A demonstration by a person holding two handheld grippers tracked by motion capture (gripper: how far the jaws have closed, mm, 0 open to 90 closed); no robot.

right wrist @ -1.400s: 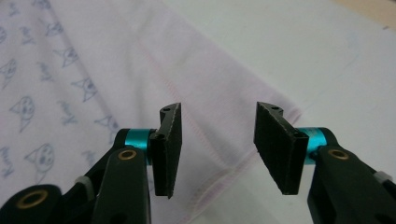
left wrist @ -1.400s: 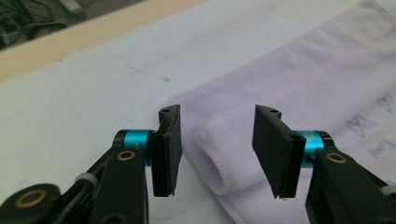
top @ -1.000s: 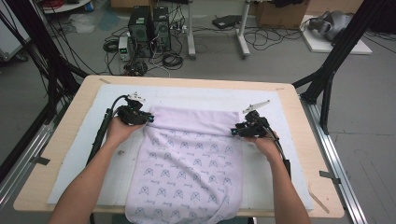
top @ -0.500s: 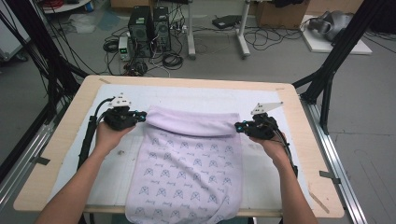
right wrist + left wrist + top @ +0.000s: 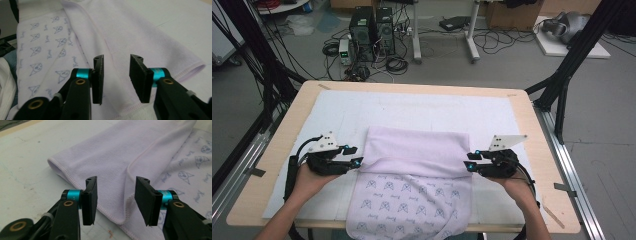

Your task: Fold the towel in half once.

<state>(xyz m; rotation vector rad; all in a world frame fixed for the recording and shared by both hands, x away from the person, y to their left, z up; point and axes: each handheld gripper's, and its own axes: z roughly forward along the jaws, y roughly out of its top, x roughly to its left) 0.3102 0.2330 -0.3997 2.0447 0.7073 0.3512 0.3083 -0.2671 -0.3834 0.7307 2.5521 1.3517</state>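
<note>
A pale lilac towel (image 5: 412, 170) with a blue cat print lies on the table, its far part folded back toward me so the plain side (image 5: 414, 147) covers the printed side (image 5: 409, 205). Its near end hangs over the table's front edge. My left gripper (image 5: 353, 155) rests at the fold's left edge, open, nothing between its jaws. My right gripper (image 5: 471, 161) sits at the fold's right edge, also open and empty. In the left gripper view the folded towel edge (image 5: 117, 218) lies under the left gripper (image 5: 116, 200). In the right gripper view the towel's hem (image 5: 130, 108) lies beneath the right gripper (image 5: 116, 78).
A white mat (image 5: 362, 112) covers the wooden table (image 5: 522, 107). Black frame legs (image 5: 572, 65) stand at the table's right and left. Computer towers (image 5: 372, 25) and cables sit on the floor beyond the far edge.
Both grippers pulled the towel's far edge toward me, folding it over, then let go. They have opened and now sit at the fold's two sides, nearer the front edge.
</note>
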